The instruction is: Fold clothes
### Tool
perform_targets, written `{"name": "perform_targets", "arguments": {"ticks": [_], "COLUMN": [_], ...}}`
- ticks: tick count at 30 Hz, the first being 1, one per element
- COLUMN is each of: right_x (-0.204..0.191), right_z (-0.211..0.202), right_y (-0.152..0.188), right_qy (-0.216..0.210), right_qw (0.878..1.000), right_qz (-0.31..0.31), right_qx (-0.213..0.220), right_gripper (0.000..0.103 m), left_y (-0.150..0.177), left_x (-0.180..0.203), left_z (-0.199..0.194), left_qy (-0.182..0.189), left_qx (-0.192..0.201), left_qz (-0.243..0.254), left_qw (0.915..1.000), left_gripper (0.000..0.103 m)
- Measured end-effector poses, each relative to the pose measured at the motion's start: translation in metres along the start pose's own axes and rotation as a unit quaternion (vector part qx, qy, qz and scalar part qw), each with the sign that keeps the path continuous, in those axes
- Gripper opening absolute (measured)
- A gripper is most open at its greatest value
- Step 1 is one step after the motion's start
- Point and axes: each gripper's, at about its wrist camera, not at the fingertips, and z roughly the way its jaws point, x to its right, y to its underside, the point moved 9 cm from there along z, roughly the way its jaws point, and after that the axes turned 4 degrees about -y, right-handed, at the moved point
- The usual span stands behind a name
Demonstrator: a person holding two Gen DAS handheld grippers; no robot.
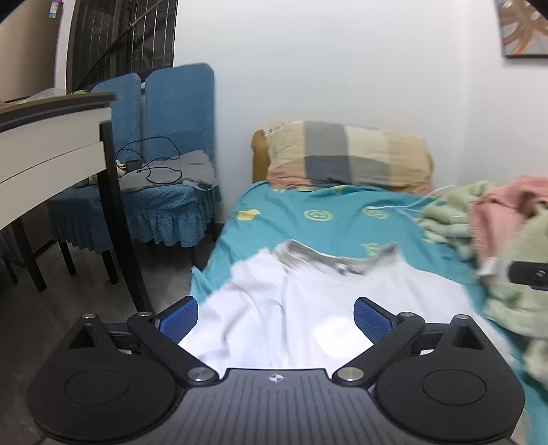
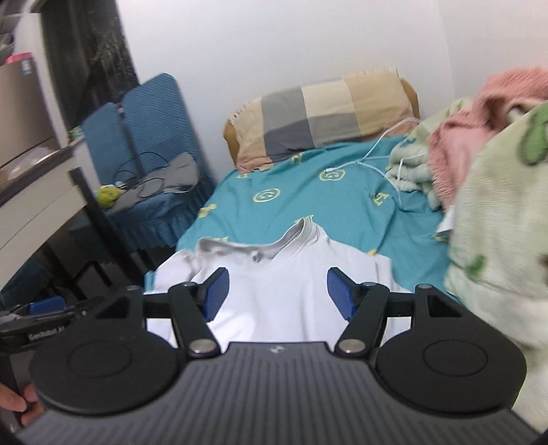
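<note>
White T-shirt (image 2: 291, 291) on teal bed sheet (image 2: 308, 202), left gripper (image 1: 275, 320) and right gripper (image 2: 277, 294) both spread wide, empty, framed picture (image 1: 524, 27) only in left view, person's fingers (image 2: 15, 404) only in right view.

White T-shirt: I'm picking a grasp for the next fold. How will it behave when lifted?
The white T-shirt is probably floppy: it lies creased on the bed sheet. Likely light, since the fabric looks thin. It should sag between pinch points.

White shirt (image 2: 291, 291) with grey collar, just ahead of blue pads (image 2: 214, 294). Teal sheet (image 2: 308, 205) beyond, printed with yellow emblems. Farther ahead, pillow (image 2: 322, 116) checked in beige, grey and pink. Off to the right, pale green blanket (image 2: 503, 219) with darker green shapes, pink blanket (image 2: 479, 113) behind. Far left, blue quilted chairs (image 1: 178, 137).
</note>
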Motion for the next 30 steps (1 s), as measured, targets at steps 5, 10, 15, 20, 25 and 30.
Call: {"name": "perform_targets", "arguments": {"ticks": [5, 10, 15, 20, 25, 30], "right_x": [-0.021, -0.021, -0.017, -0.012, -0.005, 0.003], "right_z": [-0.079, -0.133, -0.146, -0.138, -0.13, -0.123], "right_y": [0.018, 0.04, 0.047, 0.049, 0.055, 0.059], "right_qy": [-0.001, -0.014, -0.015, -0.019, -0.012, -0.006], "right_qw": [0.999, 0.999, 0.999, 0.999, 1.0, 1.0], "right_qz": [-0.034, -0.017, -0.016, -0.006, 0.01, 0.029], "right_qx": [0.018, 0.03, 0.029, 0.027, 0.013, 0.003], "right_gripper": [0.065, 0.065, 0.065, 0.065, 0.065, 0.065], "left_y": [0.029, 0.064, 0.083, 0.087, 0.093, 0.088], "left_x": [0.006, 0.008, 0.008, -0.005, -0.031, -0.07], "left_z": [-0.086, -0.138, -0.141, -0.122, -0.093, -0.039], "left_qy": [0.004, 0.024, 0.025, 0.032, 0.045, 0.05], "left_qx": [0.019, 0.026, 0.002, -0.013, -0.054, -0.092], "left_qz": [0.01, 0.003, -0.012, -0.062, -0.157, -0.259], "left_qw": [0.9998, 0.9994, 0.9996, 0.9975, 0.9851, 0.9602], "left_gripper": [0.099, 0.102, 0.102, 0.102, 0.1, 0.097]}}
